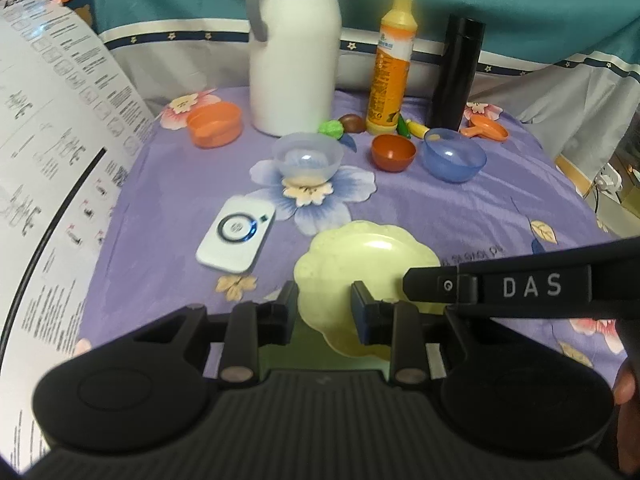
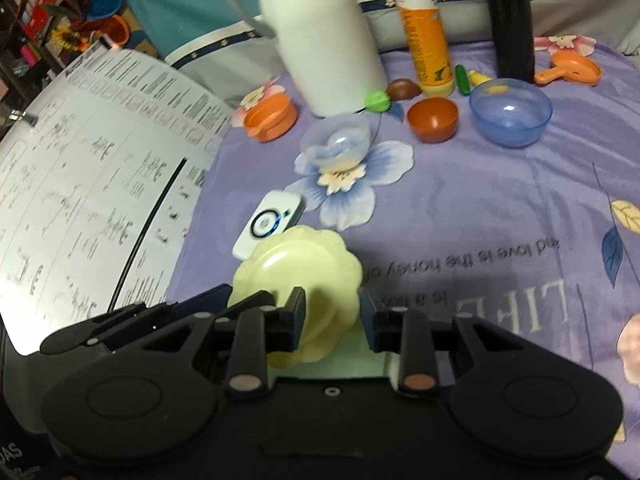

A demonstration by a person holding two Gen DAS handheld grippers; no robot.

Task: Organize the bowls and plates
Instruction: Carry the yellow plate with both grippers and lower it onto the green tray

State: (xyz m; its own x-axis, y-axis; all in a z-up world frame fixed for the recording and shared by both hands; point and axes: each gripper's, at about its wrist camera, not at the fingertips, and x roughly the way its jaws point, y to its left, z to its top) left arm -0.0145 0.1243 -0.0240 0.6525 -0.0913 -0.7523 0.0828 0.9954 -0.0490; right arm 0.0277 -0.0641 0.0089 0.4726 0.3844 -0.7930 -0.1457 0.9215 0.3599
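A pale yellow scalloped plate [image 1: 360,256] lies on the purple flowered cloth just ahead of both grippers; it also shows in the right wrist view [image 2: 296,264]. My left gripper [image 1: 325,304] is open with the plate's near rim between its fingers. My right gripper [image 2: 332,314] is open around the plate's near edge, and its finger [image 1: 480,284] reaches in from the right in the left wrist view. Further back stand a clear bowl [image 1: 307,157], a small red-brown bowl [image 1: 393,153], a blue bowl [image 1: 454,159] and an orange bowl [image 1: 215,124].
A white power bank [image 1: 236,234] lies left of the plate. A white jug [image 1: 294,48], an orange bottle [image 1: 390,68] and a black flask [image 1: 456,72] stand at the back with toy vegetables [image 1: 340,126] and an orange pan [image 1: 486,130]. A printed sheet [image 1: 48,152] curves along the left.
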